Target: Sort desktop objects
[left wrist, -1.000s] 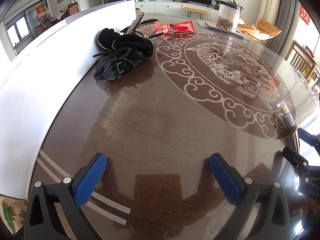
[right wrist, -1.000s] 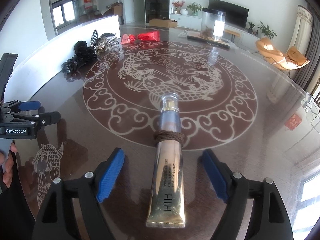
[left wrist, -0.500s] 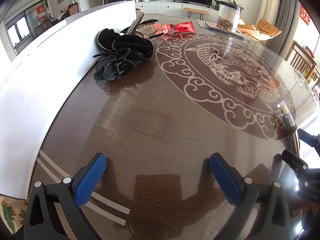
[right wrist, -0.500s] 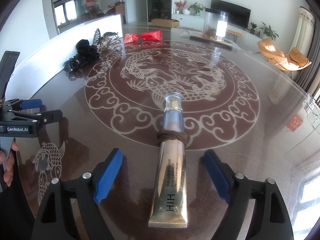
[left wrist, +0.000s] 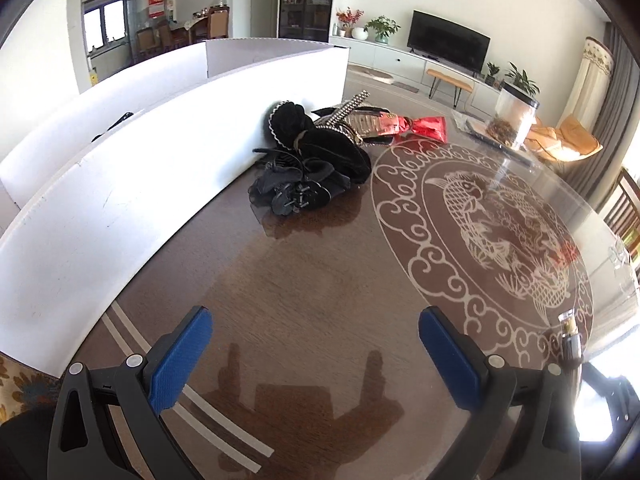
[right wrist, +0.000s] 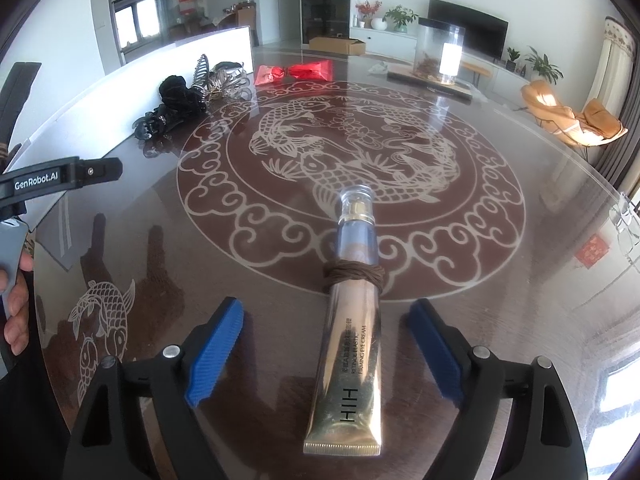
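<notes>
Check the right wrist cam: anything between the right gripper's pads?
Yes. The gold eye-cream tube lies on the table between the open right gripper pads, touching neither; a brown hair tie is wrapped around it.

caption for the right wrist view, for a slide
Open right gripper straddling a gold eye-cream tube on the glass table.
</notes>
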`<state>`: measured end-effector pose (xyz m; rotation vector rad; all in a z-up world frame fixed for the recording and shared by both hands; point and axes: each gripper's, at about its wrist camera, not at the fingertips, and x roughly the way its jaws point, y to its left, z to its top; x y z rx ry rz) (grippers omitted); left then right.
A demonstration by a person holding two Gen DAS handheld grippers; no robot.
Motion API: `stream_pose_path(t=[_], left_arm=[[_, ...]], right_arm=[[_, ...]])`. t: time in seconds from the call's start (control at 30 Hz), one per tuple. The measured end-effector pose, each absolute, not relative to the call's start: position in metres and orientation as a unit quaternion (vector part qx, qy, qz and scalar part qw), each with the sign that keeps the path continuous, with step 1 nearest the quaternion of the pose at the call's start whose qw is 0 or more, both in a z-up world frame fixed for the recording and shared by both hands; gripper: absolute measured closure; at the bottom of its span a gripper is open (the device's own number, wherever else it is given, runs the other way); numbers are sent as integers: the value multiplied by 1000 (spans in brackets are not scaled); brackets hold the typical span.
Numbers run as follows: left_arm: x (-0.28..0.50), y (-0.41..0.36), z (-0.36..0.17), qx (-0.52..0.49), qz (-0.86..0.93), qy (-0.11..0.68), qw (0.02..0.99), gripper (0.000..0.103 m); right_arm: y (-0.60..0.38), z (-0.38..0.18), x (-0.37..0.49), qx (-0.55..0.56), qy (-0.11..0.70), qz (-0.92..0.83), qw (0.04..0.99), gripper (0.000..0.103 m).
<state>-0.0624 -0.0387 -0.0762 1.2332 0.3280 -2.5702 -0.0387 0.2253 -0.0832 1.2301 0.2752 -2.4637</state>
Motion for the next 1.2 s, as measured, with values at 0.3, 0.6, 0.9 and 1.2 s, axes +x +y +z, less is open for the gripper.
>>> stream_pose_path(t=[0.3, 0.6, 0.9, 1.2], left_arm=[[-151, -76, -75, 413, -868, 175, 210, 0], [-187, -95, -103, 425, -873, 176, 162, 11], [-179, -49, -101, 430, -898, 74, -64, 62], [-124, -13, -98, 460, -865, 37, -196, 41]], right_arm=[[223, -85, -39, 439, 101, -872, 193, 12], [223, -85, -40, 439, 99, -871, 195, 11], [223, -85, -40, 439, 102, -871, 193, 11], [231, -81, -40, 433, 81, -878, 189, 11]])
